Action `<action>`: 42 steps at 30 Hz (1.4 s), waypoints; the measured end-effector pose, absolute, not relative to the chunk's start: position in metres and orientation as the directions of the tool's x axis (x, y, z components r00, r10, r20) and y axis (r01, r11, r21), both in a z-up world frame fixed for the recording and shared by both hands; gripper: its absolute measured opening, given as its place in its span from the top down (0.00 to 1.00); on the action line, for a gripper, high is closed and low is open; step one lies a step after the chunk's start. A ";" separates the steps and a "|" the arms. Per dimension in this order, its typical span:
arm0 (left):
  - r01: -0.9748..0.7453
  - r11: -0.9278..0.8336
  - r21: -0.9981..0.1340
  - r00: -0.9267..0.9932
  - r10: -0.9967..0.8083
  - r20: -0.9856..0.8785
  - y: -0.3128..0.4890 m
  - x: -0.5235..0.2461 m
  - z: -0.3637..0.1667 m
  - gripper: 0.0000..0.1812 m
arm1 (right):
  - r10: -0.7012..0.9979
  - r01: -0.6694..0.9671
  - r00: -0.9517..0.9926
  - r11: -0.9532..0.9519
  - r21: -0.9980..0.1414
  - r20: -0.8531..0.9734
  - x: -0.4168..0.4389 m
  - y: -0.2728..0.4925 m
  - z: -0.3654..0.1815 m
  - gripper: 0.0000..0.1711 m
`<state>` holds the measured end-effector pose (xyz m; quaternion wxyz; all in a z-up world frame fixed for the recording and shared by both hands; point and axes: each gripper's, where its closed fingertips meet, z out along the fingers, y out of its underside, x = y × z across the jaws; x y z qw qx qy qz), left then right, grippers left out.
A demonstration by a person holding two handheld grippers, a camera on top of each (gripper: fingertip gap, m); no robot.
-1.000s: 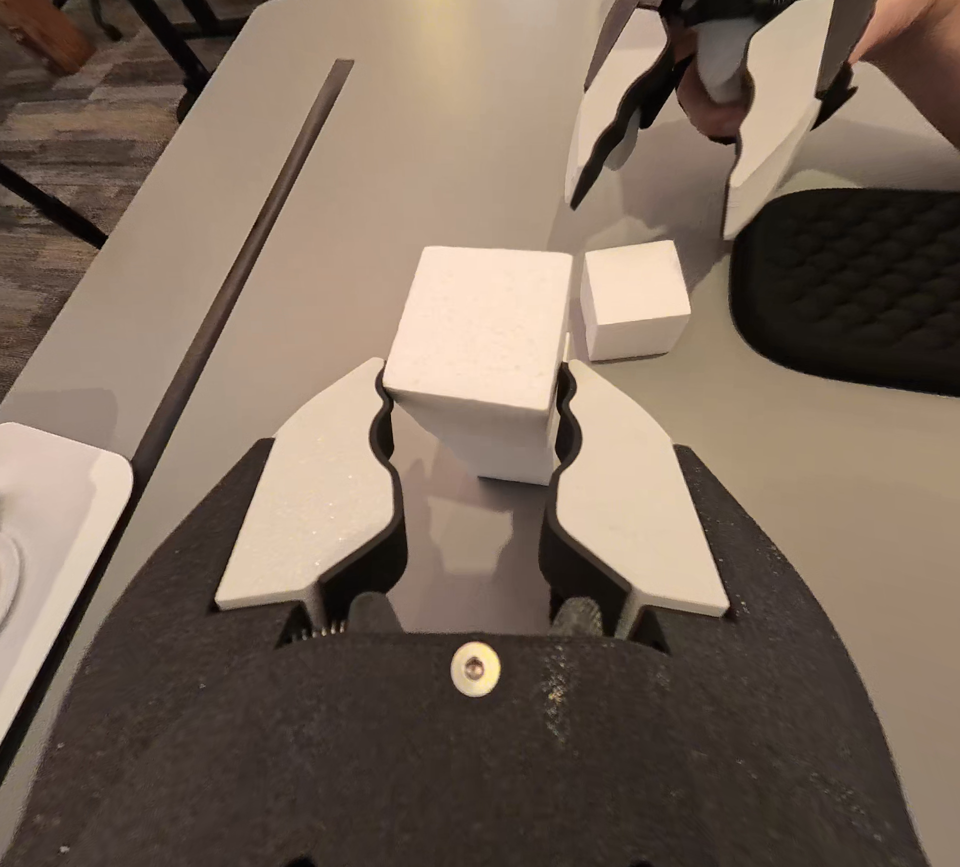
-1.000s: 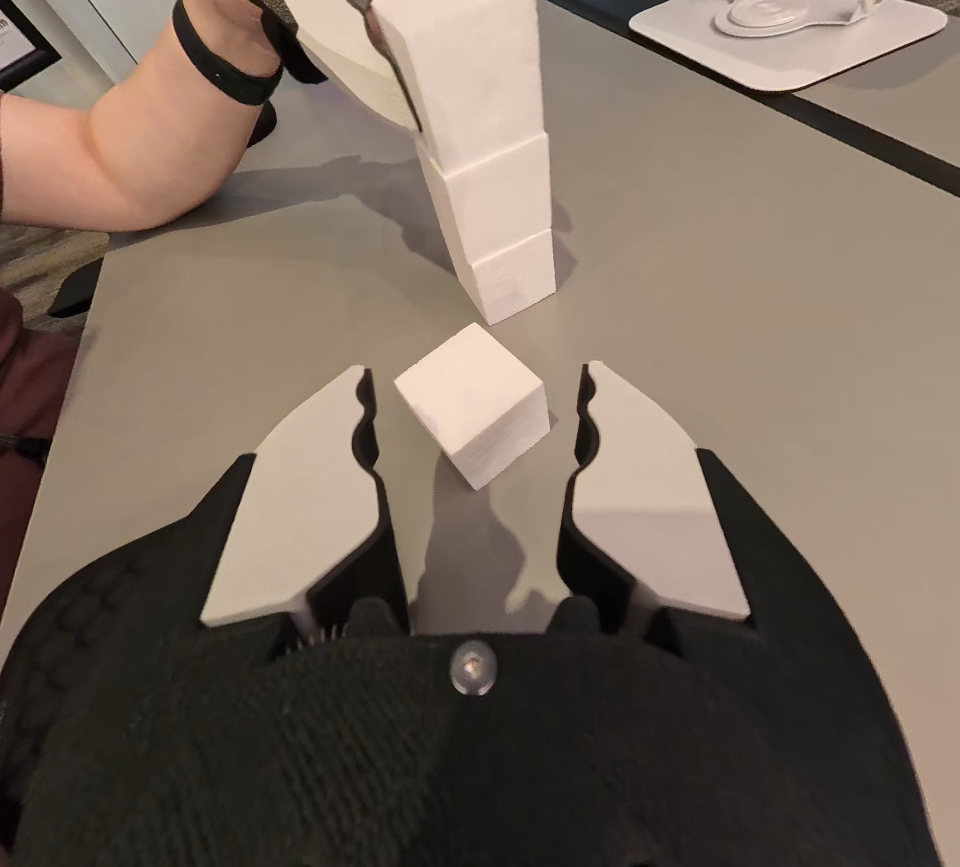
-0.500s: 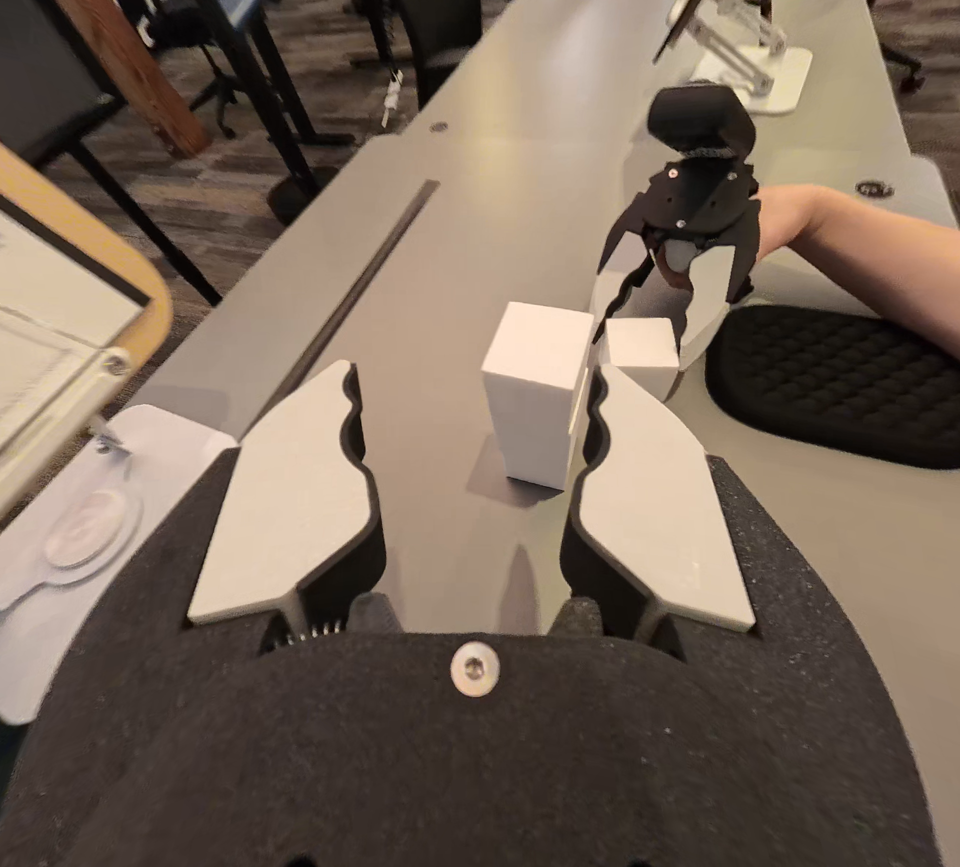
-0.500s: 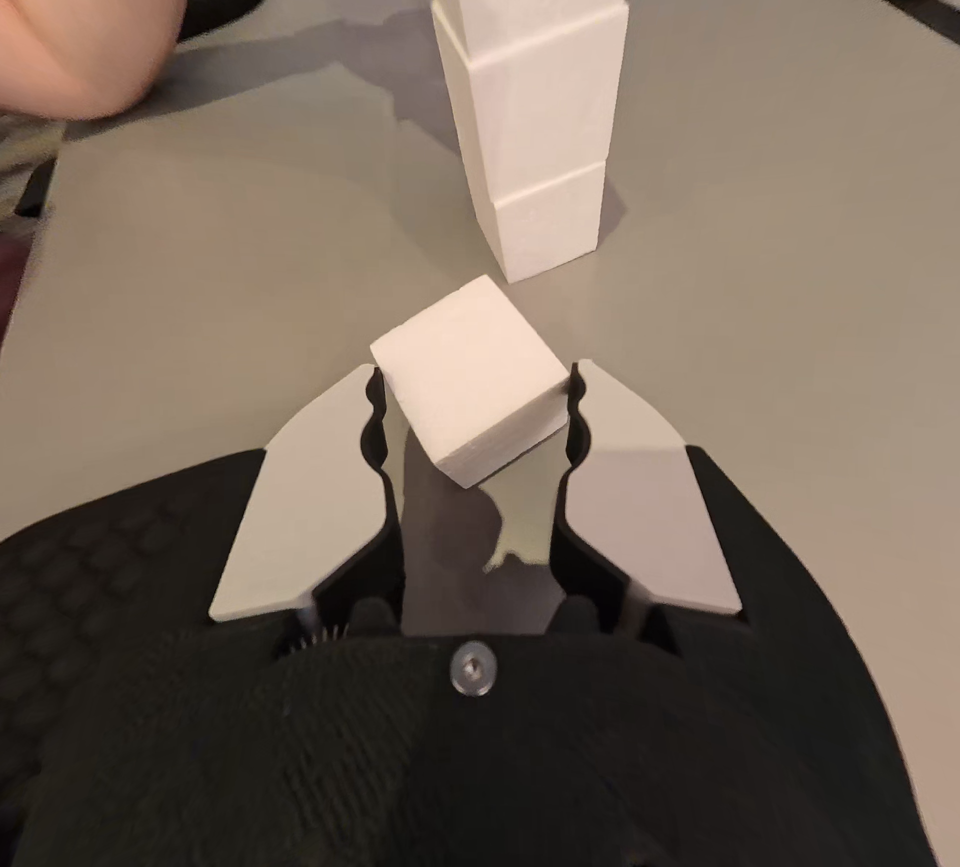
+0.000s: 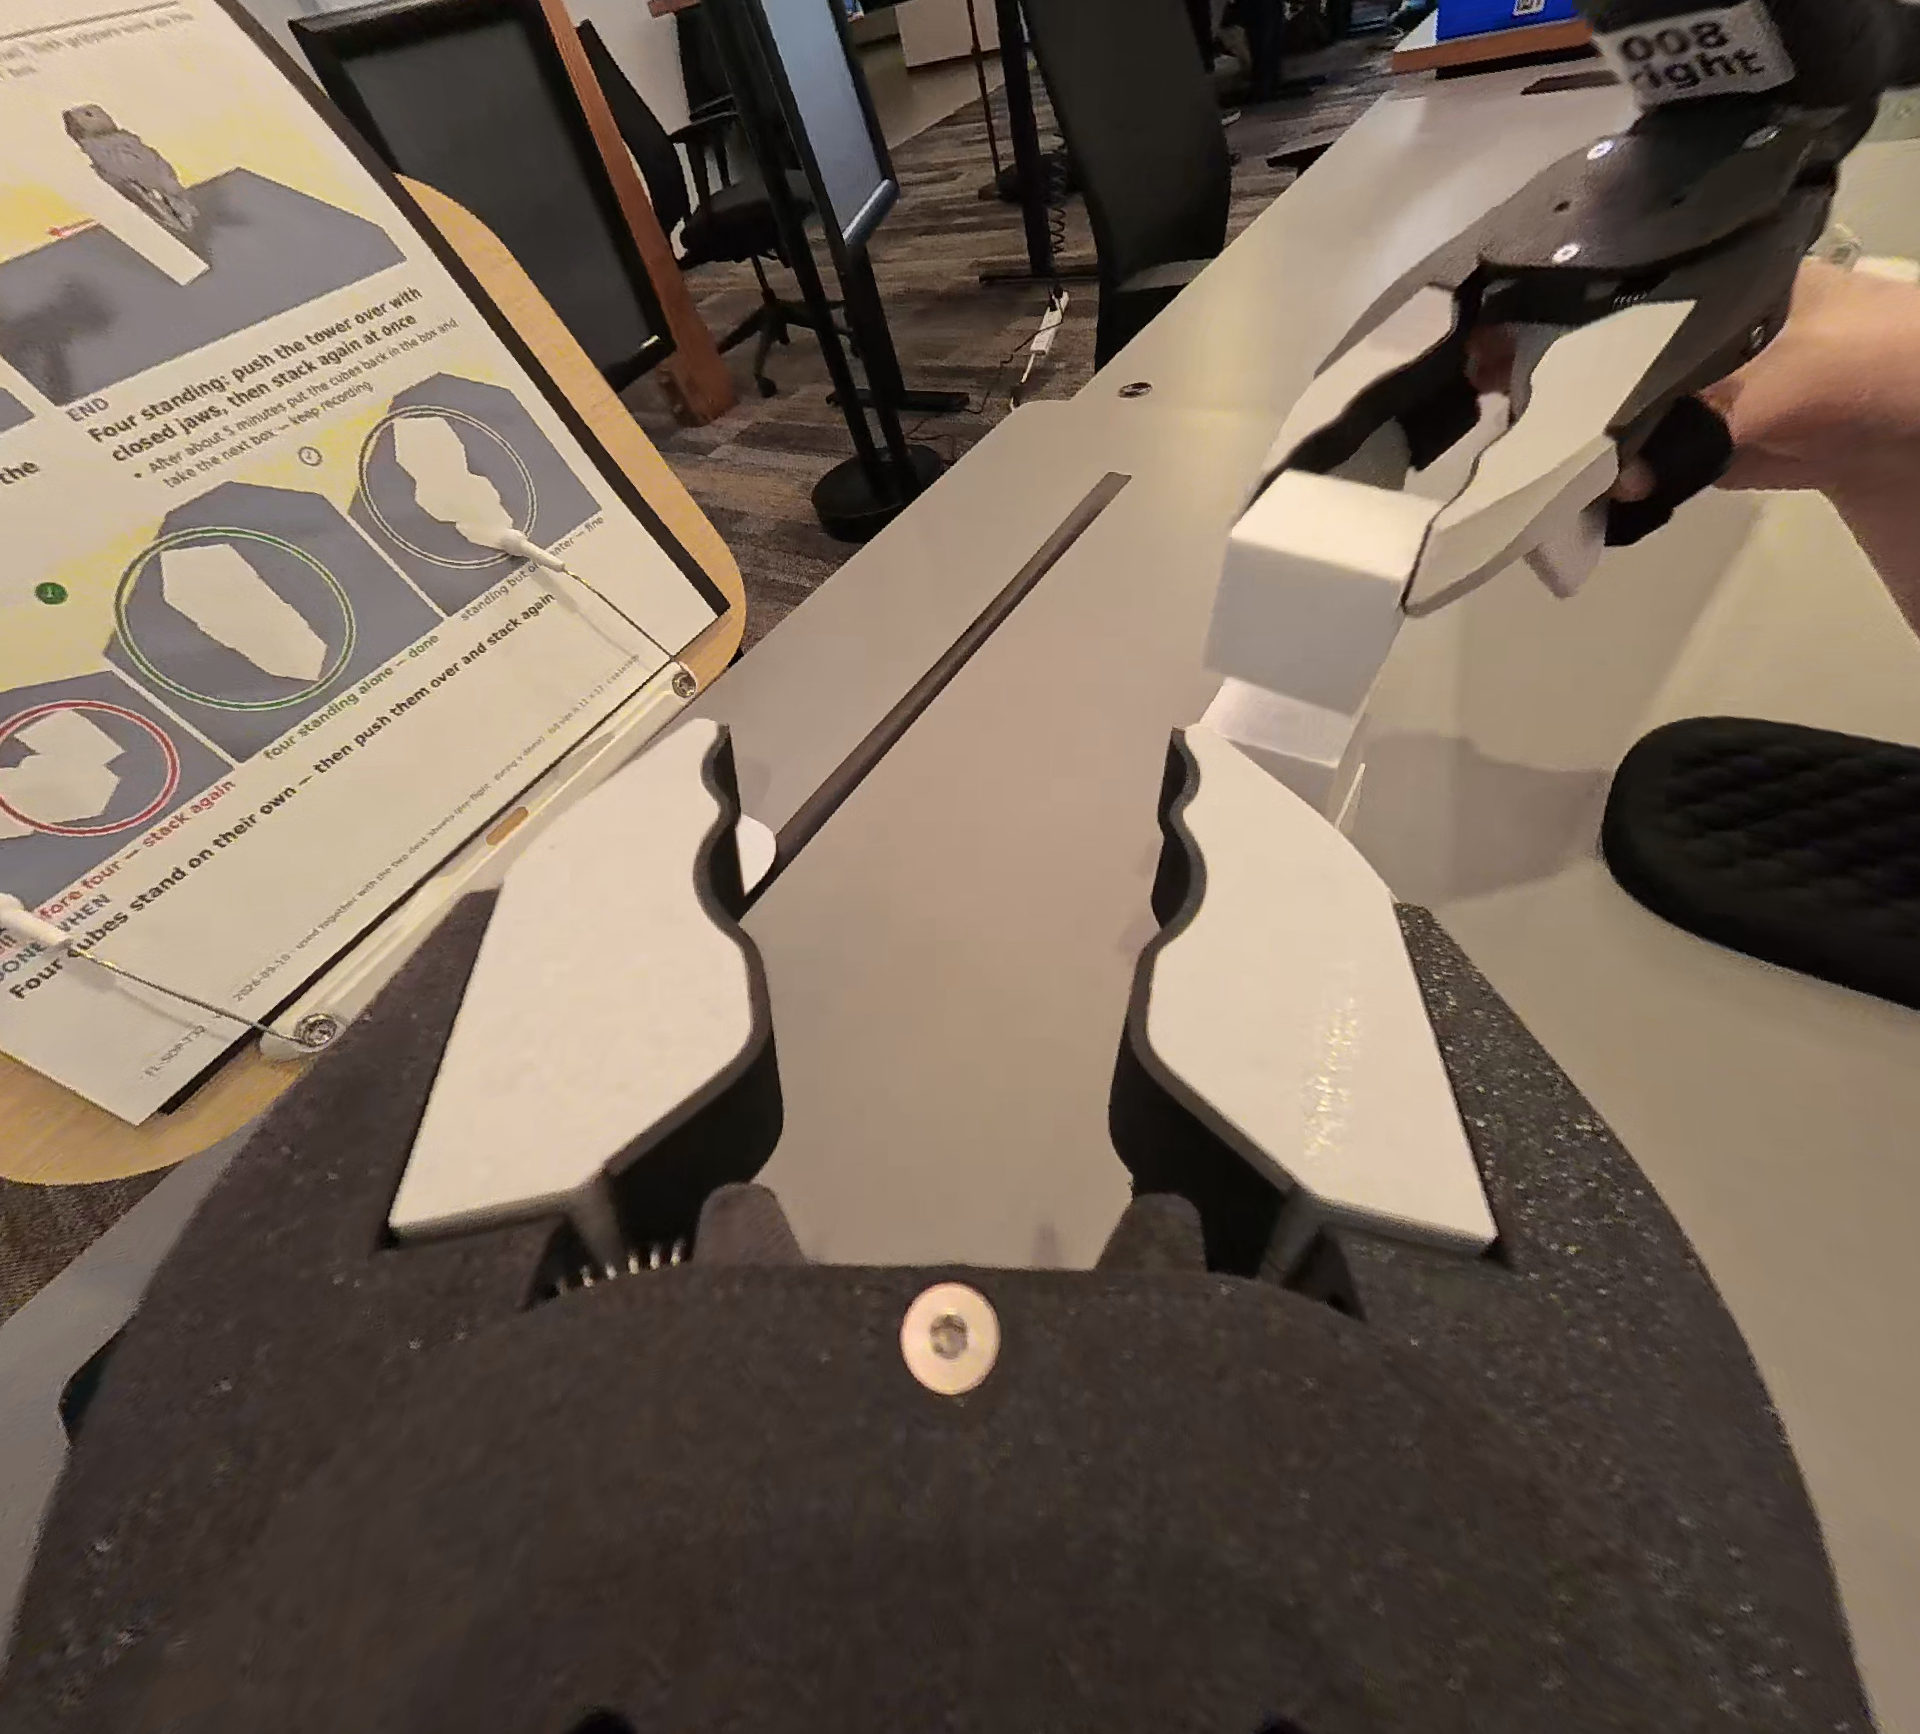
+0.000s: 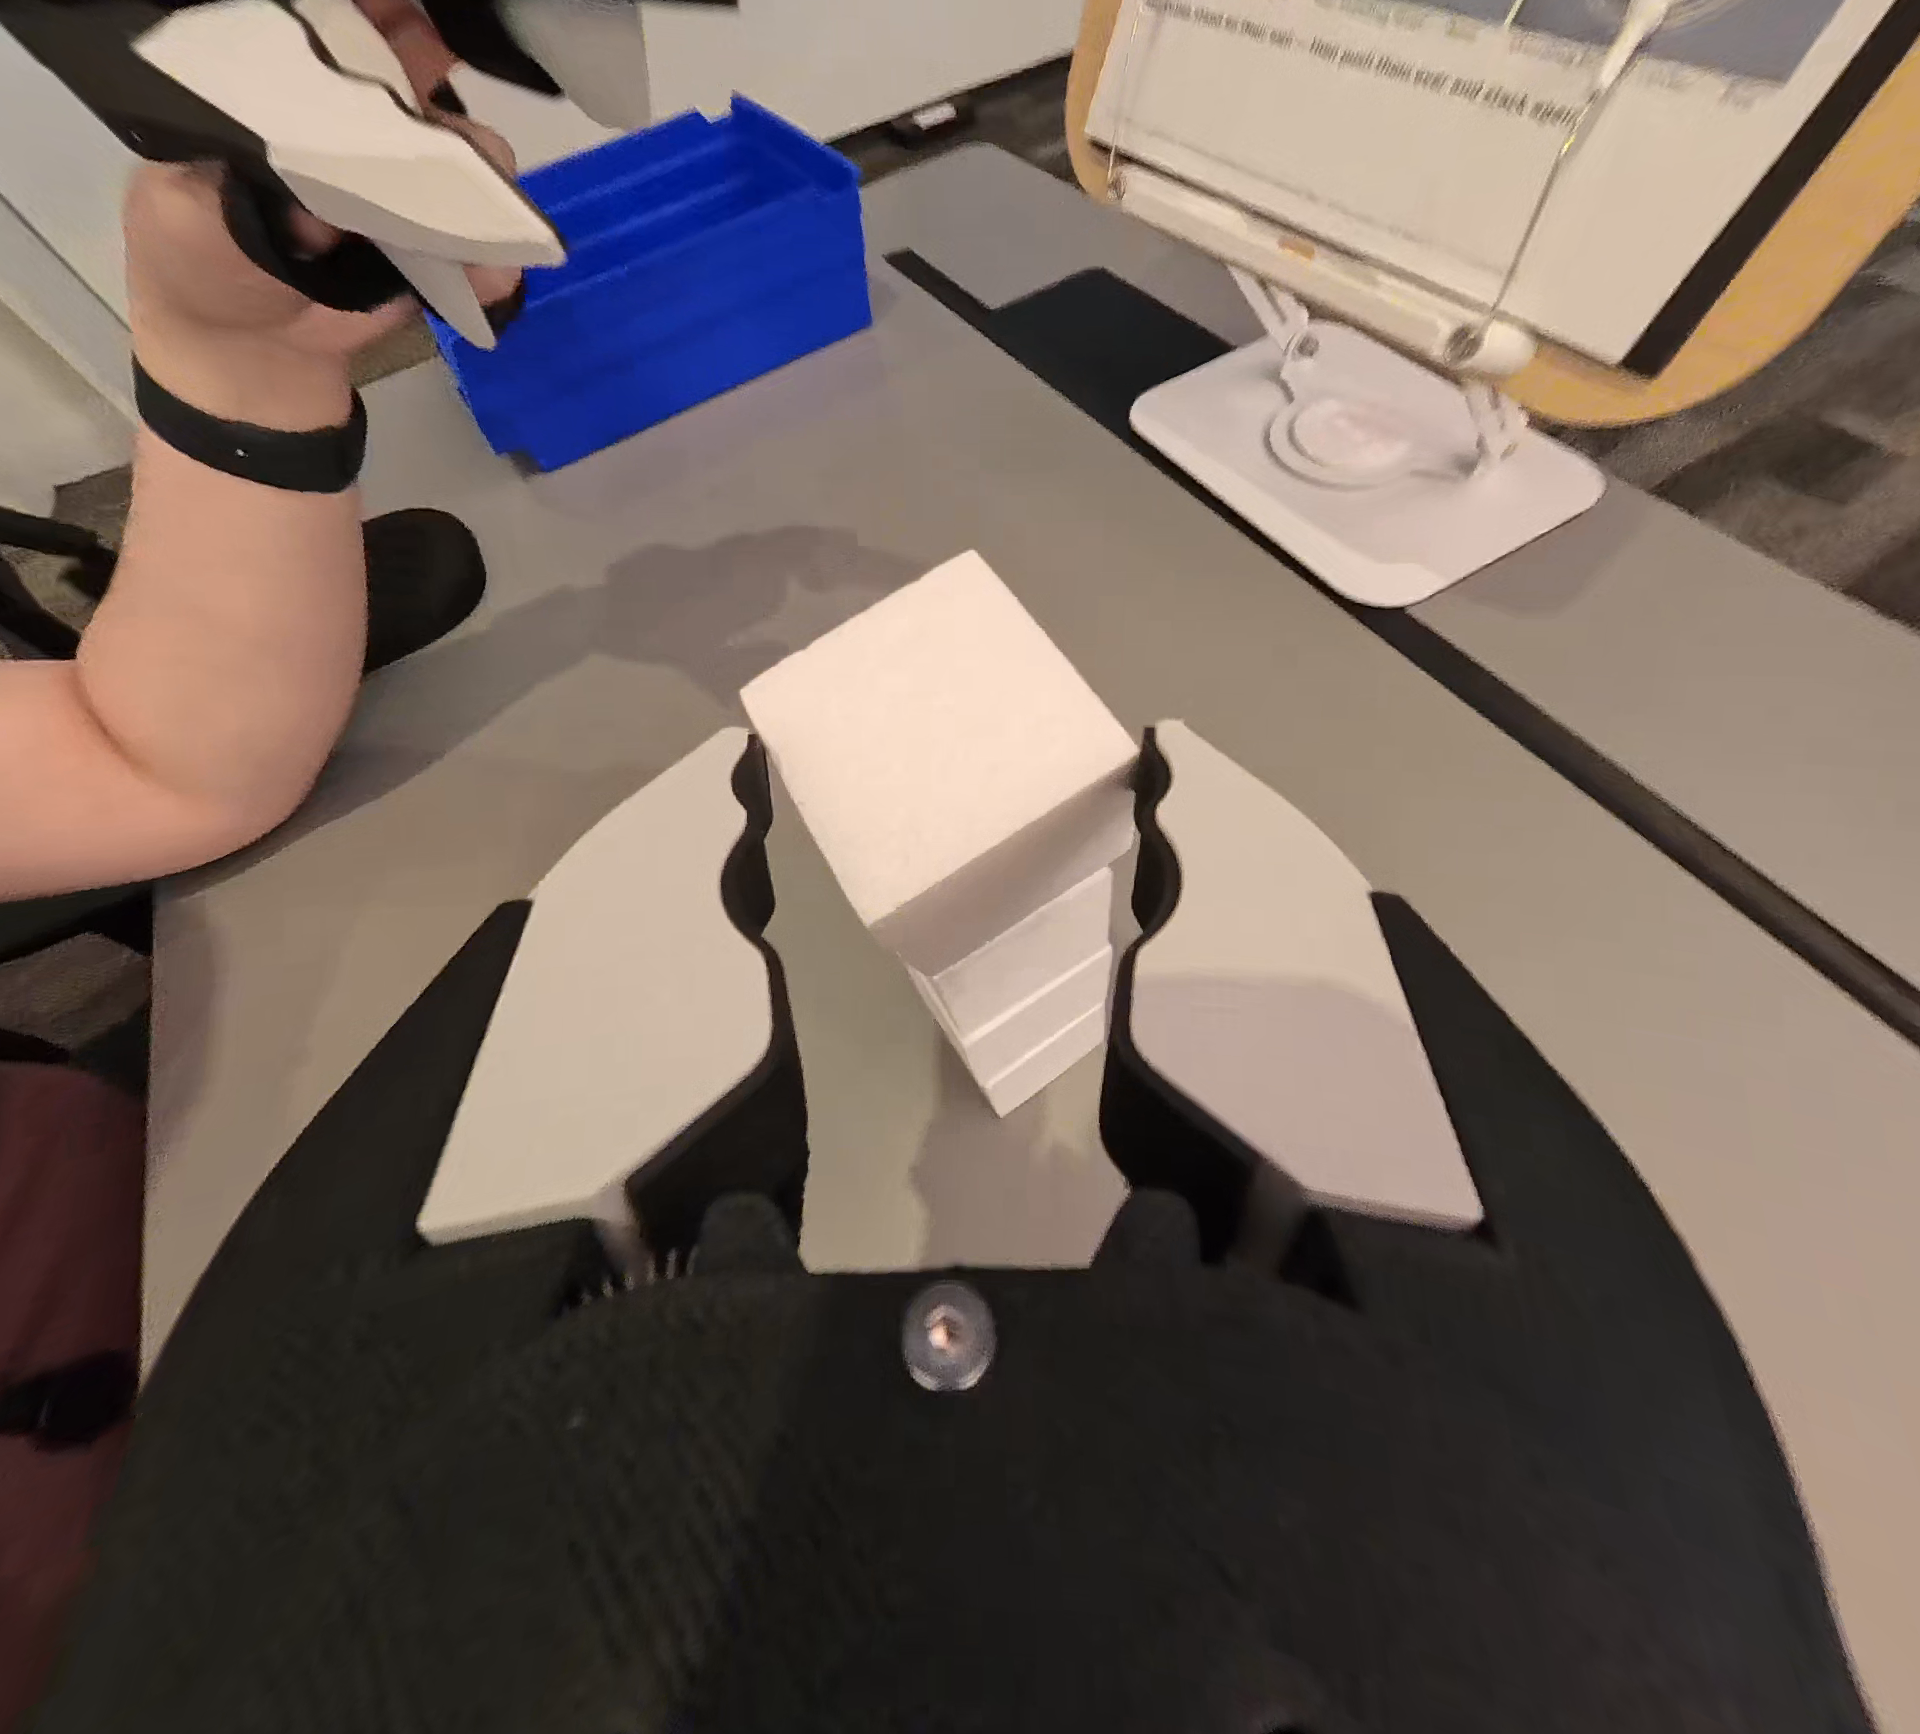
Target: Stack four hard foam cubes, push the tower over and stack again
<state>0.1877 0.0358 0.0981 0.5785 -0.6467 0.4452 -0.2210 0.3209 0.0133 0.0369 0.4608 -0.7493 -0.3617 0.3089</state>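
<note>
right wrist view looks down along the right gripper (image 6: 951, 749), whose two white fingers (image 6: 623, 988) are closed against opposite sides of the top foam cube (image 6: 935, 739). that cube sits over the stack of three cubes (image 6: 1023, 1009) standing on the grey table (image 6: 1351, 905), turned slightly out of line with them; whether it rests on the stack or hangs just above cannot be told. farther off and to the left, a forearm with a black wristband (image 6: 249, 443) comes in from the left, and its hand (image 6: 239, 271) holds the left gripper (image 6: 634, 115) raised well above the table, fingers spread wide with nothing between them. beyond that hand a blue bin (image 6: 717, 292) stands on the table. to the far right a white stand (image 6: 1361, 479) carries a tilted instruction board (image 6: 1558, 63). in the left wrist view the left gripper (image 5: 951, 791) is open and empty over bare table, its fingers (image 5: 603, 988) wide apart. to the right and farther out, the right gripper (image 5: 1340, 521) grips the top foam cube (image 5: 1309, 593) with the stack of three cubes (image 5: 1283, 728) partly visible just beneath it. a black padded mat (image 5: 1766, 853) lies on the table at the right, and the instruction board (image 5: 260, 541) stands at the left.
</note>
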 end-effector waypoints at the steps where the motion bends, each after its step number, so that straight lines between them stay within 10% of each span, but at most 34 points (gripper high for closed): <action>1: -0.323 0.062 -0.944 0.509 -0.830 -0.228 0.037 0.187 0.097 0.57 | 0.823 0.258 0.549 -0.335 -0.906 -0.148 0.319 0.014 0.032 0.60; 21: -0.230 0.085 -0.970 0.485 -0.854 -0.190 0.031 0.178 0.110 0.63 | 0.802 0.140 0.595 -0.169 -0.976 -0.054 0.361 0.000 0.049 0.52; 28: -0.228 0.176 -0.958 0.642 -0.712 -0.284 0.044 0.129 0.127 0.70 | 0.581 -0.085 0.682 -0.541 -0.837 -0.445 0.410 0.016 -0.054 1.00; 42: -0.300 0.077 -0.951 0.731 -0.621 -0.281 0.056 0.077 0.117 0.73 | 0.280 0.128 0.930 -0.853 -0.507 -0.237 0.392 0.026 -0.134 1.00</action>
